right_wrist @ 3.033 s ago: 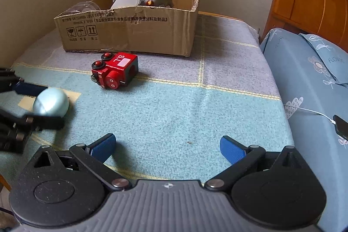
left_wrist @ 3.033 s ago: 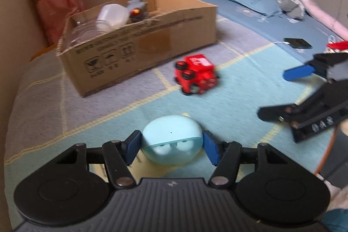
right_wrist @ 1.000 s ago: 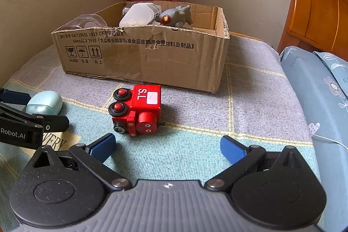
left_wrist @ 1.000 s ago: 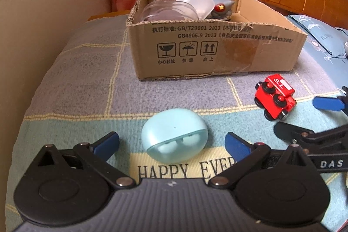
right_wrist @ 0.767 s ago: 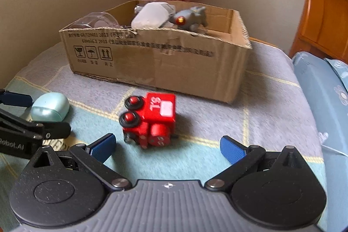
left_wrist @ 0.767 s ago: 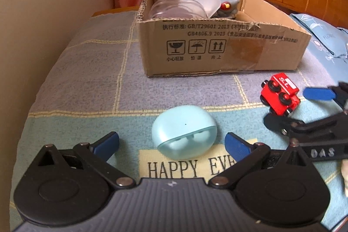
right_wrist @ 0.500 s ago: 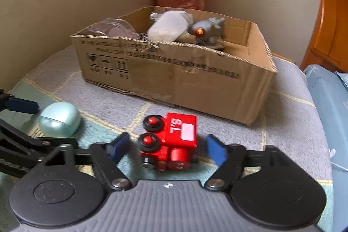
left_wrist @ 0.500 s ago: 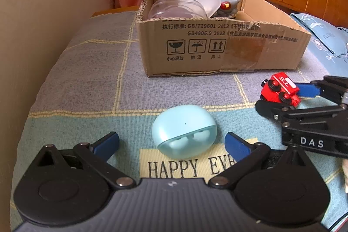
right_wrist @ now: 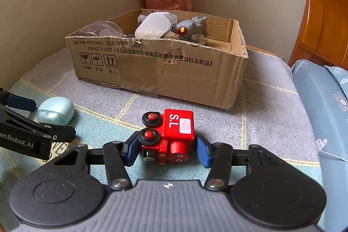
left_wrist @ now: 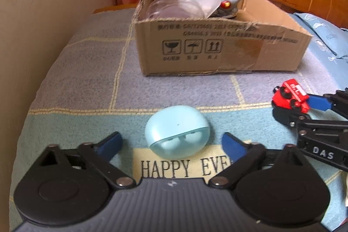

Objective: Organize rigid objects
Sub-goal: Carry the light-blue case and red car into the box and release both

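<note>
Red wooden toy train engine (right_wrist: 168, 137) marked "S.L" lies on its side on the blanket, betw. the right gripper (right_wrist: 166, 150) pads, nearly closed on it but contact unclear, prob. for lifting into the brown cardboard box (right_wrist: 161, 71) behind. Left gripper (left_wrist: 171, 144) wide open, holding nothing, straddling the pale blue earbud case (left_wrist: 177, 132). Mat reads "HAPPY EVE".

Left gripper (left_wrist: 170, 143): ribbed grey housing flanked by two round black discs; black linkage arms with silver pivot screws; blue pads on the fingertips (left_wrist: 232, 144). Right gripper (right_wrist: 166, 150): the same build, a small emblem centred on its grey housing, dark blue ribbed pads. Seen from the opposite camera, each gripper's black side bears white lettering, "DAS" and "enRobot.AI".
</note>
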The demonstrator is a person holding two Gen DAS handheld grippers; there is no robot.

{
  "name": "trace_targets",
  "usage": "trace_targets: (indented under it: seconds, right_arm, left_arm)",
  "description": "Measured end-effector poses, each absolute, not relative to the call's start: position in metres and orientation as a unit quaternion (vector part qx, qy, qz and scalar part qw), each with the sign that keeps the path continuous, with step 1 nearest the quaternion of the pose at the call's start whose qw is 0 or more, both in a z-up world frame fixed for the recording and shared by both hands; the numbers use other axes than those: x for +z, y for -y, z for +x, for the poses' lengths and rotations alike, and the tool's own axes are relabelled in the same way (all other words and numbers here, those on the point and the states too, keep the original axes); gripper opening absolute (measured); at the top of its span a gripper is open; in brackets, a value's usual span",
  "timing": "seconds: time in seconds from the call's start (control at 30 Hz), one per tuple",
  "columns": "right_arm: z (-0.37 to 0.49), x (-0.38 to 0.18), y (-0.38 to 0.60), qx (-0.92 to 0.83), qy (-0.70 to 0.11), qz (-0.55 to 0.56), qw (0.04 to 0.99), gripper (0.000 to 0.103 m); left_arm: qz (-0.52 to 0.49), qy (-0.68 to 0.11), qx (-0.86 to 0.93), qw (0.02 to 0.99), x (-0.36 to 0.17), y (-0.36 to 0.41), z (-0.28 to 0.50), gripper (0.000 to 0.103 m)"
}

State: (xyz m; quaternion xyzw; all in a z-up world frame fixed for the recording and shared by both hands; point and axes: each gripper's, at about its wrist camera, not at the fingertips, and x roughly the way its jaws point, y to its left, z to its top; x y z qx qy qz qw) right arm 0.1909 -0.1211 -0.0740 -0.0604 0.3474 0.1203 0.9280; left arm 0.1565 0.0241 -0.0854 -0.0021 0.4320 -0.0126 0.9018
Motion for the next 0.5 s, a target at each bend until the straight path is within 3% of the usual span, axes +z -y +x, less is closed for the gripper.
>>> trace_targets:
  seconds: [0.07, 0.23, 0.5]
  right_arm:
    - [0.1906, -0.0740, 0.1212, 0.120, -0.347, -0.060, 0.928, 0.058]
    - [0.1905, -0.0741, 0.1209, 0.121, -0.347, -0.062, 0.928, 0.058]
    - [0.1924, -0.0720, 0.1166, 0.124, -0.348, -0.084, 0.926, 0.059]
  left_arm:
    - [-0.001, -0.429, -0.016, 0.903, -0.0825, -0.0225, 0.1558, 0.075]
    - [0.002, -0.425, -0.022, 0.905, -0.0799, -0.0210, 0.1571, 0.061]
    - [0.005, -0.425, -0.029, 0.905, -0.0792, -0.0222, 0.1585, 0.060]
